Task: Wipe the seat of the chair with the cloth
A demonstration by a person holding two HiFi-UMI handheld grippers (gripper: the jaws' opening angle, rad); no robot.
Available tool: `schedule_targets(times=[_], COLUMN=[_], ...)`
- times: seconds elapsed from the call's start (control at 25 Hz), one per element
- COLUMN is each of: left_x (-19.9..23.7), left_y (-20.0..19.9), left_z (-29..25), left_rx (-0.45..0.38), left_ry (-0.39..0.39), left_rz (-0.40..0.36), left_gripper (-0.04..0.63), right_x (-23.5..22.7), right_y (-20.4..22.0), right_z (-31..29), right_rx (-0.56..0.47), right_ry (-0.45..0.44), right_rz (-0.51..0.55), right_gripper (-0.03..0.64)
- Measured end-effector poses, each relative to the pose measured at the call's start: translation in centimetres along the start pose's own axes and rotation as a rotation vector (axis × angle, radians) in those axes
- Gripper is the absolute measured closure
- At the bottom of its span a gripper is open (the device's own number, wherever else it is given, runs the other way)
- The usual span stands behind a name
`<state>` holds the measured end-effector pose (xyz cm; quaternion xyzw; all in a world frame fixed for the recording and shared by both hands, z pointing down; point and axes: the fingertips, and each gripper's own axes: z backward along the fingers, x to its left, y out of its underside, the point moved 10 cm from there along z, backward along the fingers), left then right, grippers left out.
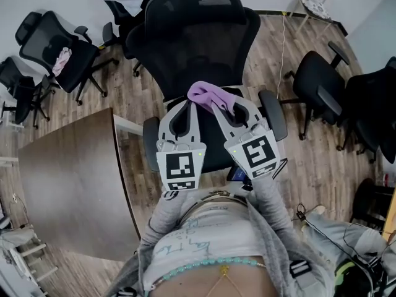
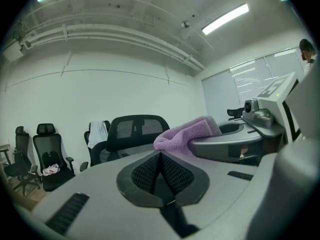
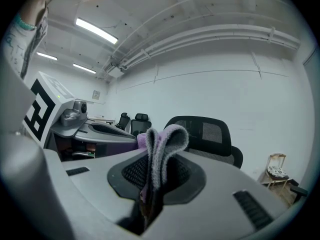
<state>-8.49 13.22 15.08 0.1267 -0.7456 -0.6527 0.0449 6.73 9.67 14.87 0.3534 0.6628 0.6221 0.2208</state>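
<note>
A black mesh office chair [image 1: 199, 39] with a high backrest stands in the middle of the head view. Its dark seat [image 1: 214, 148] faces the person, and both grippers are held over it.

The right gripper [image 3: 154, 176] has its jaws closed narrowly on a lilac terry cloth [image 3: 163, 143]. A fold of the cloth is pinched between the ribbed black pads and loops up above them. In the head view the rest of the cloth [image 1: 209, 95] bunches over the tip of the right gripper [image 1: 220, 109], above the rear of the seat and just in front of the backrest.

The left gripper [image 2: 160, 159] has its jaws pressed together with nothing between them. In the head view the left gripper [image 1: 187, 106] lies just beside the right one, over the seat's left half. The cloth [image 2: 189, 133] sits just past its tip on the right gripper's side. Whether the cloth touches the left tip cannot be told.

A brown wooden table [image 1: 71, 187] stands to the left of the chair. Several other black office chairs [image 1: 59, 48] stand further off, behind it and to both sides.
</note>
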Motion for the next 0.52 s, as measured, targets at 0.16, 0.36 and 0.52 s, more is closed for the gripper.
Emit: schedule_targets(times=[0.16, 0.36, 0.52], left_x=[0.01, 0.13, 0.25], left_y=[0.02, 0.00, -0.05], left_z=[-0.17, -0.29, -0.44], left_rx=[0.000, -0.002, -0.003], left_ry=[0.011, 0.013, 0.018], left_rz=[-0.004, -0.001, 0.004], left_gripper=[0.597, 0.597, 0.597], right_x=[0.00, -0.13, -0.20], right_y=[0.11, 0.26, 0.38], right_z=[-0.05, -0.14, -0.24], right_rx=[0.014, 0.026, 0.045], right_ry=[0.008, 0.013, 0.014], right_rz=[-0.008, -0.007, -0.014], right_gripper=[0.566, 0.566, 0.566])
